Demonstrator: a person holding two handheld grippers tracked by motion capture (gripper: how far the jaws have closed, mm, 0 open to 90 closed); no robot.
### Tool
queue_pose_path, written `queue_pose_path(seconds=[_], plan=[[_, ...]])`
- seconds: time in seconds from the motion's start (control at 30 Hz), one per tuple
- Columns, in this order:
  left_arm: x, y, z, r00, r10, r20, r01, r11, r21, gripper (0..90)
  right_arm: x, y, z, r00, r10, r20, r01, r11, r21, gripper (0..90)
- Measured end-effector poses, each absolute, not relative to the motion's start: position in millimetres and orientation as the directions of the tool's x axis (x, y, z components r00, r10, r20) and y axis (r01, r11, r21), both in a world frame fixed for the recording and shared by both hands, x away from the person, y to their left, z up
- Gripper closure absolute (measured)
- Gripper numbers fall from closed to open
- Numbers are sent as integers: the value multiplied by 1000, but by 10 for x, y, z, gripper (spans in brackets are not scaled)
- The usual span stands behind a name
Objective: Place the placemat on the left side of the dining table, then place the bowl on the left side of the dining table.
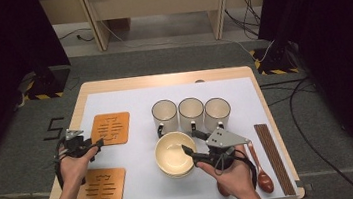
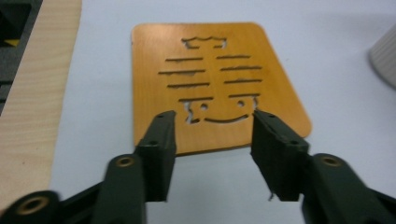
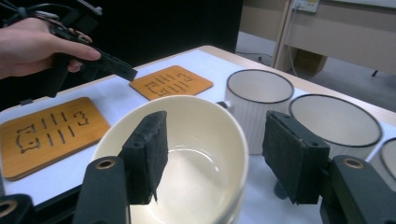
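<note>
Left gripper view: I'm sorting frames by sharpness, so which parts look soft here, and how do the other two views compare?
Left gripper view: wooden trivet fairly sharp, hand-held gripper jaw bases blurred at the bottom edge. Right gripper view: bowl clear, its near rim and the jaw bases soft. High view: evenly lit white mat, dark curtains at both sides, slightly grainy overall.

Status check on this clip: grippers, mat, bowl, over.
Left gripper open at far mat, nothing gripped. Right gripper open over cream bowl. Mugs close behind.
</note>
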State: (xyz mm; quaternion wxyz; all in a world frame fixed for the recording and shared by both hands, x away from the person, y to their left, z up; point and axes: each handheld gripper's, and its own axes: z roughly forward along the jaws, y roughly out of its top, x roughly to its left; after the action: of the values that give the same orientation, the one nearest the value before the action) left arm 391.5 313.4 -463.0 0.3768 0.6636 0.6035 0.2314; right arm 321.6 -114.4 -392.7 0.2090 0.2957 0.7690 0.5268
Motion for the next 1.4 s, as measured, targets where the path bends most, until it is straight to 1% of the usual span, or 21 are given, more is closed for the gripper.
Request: queue_pose_path(seconds=[0.1, 0.23, 0.53, 0.83, 0.9, 0.97, 1.4], plan=[[3900, 3077, -4598, 179, 969, -170, 615, 25, 788, 383, 3241, -1207, -3924, -727, 687, -12, 234, 265, 935, 429], [3885, 3042, -4549, 188, 968, -167, 600, 21, 800, 368, 3249, -1277, -3917, -715, 699, -4, 244, 255, 936, 473], [3813, 2940, -4452, 235, 957, -169, 574, 4, 819, 374, 3281, -1371, -3884, -688, 725, -23, 246, 264, 933, 518], [3741, 2744, -4380, 298, 940, -168, 563, -31, 826, 374, 3348, -1516, -3937, -640, 769, -14, 290, 258, 921, 542], [3721, 2706, -4351, 310, 935, -174, 554, -29, 832, 374, 3371, -1523, -3941, -637, 771, -23, 295, 271, 916, 543], [3690, 2662, -4328, 322, 929, -182, 549, -27, 835, 374, 3381, -1534, -3945, -629, 777, -14, 302, 261, 917, 546], [3511, 2329, -4168, 422, 892, -162, 510, -85, 856, 375, 3404, -1558, -3996, -619, 785, -17, 312, 265, 912, 545]])
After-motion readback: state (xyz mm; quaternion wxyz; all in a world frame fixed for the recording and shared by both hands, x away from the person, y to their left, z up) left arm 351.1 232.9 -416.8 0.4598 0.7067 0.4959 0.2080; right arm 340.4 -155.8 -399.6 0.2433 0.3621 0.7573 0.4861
